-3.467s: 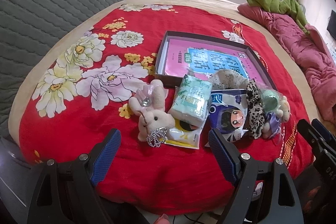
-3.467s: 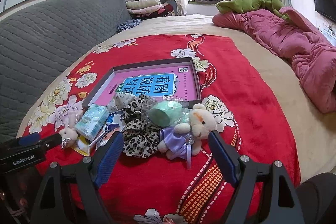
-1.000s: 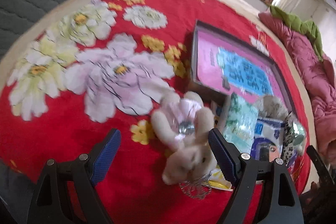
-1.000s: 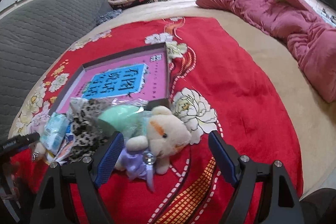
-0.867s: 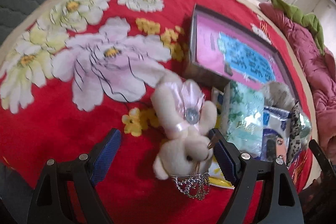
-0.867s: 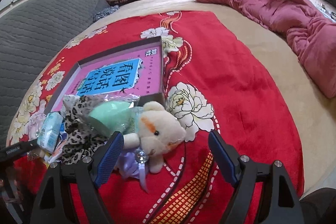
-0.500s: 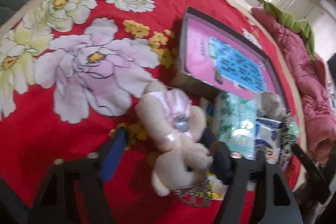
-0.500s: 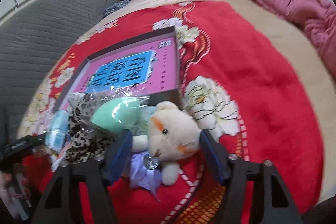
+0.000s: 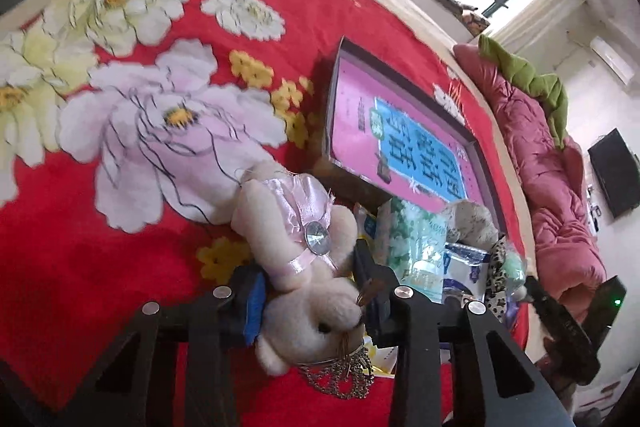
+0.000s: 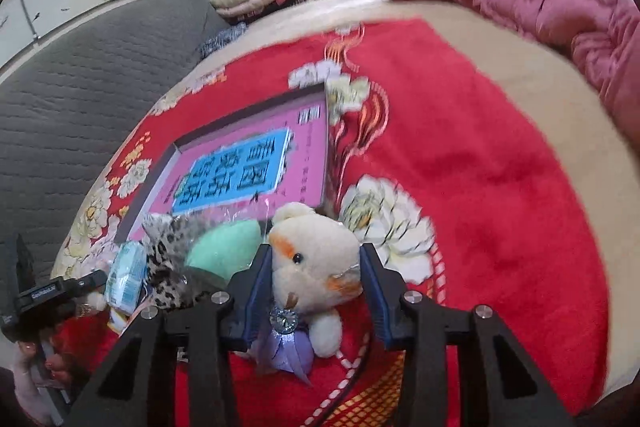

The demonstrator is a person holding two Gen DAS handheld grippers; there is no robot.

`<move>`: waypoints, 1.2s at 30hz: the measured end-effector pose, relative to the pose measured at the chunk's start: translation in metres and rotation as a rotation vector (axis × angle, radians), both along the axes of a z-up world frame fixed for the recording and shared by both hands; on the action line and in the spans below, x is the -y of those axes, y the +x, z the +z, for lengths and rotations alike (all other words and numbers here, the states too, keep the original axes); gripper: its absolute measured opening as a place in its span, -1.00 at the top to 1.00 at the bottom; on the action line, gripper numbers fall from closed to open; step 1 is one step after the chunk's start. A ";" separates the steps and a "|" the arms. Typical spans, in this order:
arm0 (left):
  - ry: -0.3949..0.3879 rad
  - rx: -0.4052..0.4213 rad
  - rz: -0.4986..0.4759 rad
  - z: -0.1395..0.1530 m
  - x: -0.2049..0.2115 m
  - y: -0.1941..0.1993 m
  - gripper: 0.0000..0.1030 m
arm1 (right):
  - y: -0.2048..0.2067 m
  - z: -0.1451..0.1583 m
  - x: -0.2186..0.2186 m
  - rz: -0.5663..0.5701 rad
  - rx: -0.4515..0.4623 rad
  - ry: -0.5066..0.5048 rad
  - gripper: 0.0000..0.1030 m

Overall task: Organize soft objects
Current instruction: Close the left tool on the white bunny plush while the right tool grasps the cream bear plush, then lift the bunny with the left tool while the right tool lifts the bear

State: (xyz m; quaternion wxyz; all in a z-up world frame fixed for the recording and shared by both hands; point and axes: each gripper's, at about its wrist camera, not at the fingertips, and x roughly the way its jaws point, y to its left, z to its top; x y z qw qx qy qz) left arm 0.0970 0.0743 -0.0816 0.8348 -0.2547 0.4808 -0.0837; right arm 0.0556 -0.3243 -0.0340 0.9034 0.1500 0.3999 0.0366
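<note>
While bears crowd the box, blanket beyond lies open.

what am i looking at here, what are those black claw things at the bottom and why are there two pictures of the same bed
No robot here: a person carries a hand-held gripper in each hand, a black two-finger clamp with blue pads. Each has a wide-angle camera looking along its fingers, so you get two views of one bed, and the bending is from the lens.

In the left view, the left hand-held gripper has just been closing and now squeezes a bunny in a pink dress. In the right view, the right hand-held gripper has likewise closed on the head of a bear with a purple bow.

Both toys lie on a red flowered blanket. Between them sit a tissue pack, a leopard-print scrunchie and a green item in clear wrap. Behind is a shallow box with a pink printed bottom.
</note>
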 end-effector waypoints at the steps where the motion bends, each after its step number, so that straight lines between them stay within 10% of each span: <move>1: 0.012 0.016 0.006 0.004 0.000 -0.002 0.23 | -0.002 0.005 0.001 -0.006 0.018 -0.013 0.16; 21: 0.147 0.237 -0.032 0.087 0.031 -0.019 0.23 | 0.011 0.063 -0.010 0.079 0.282 -0.017 0.16; 36: 0.281 0.212 -0.087 0.074 0.080 0.056 0.23 | 0.077 0.044 -0.042 0.181 0.231 -0.203 0.15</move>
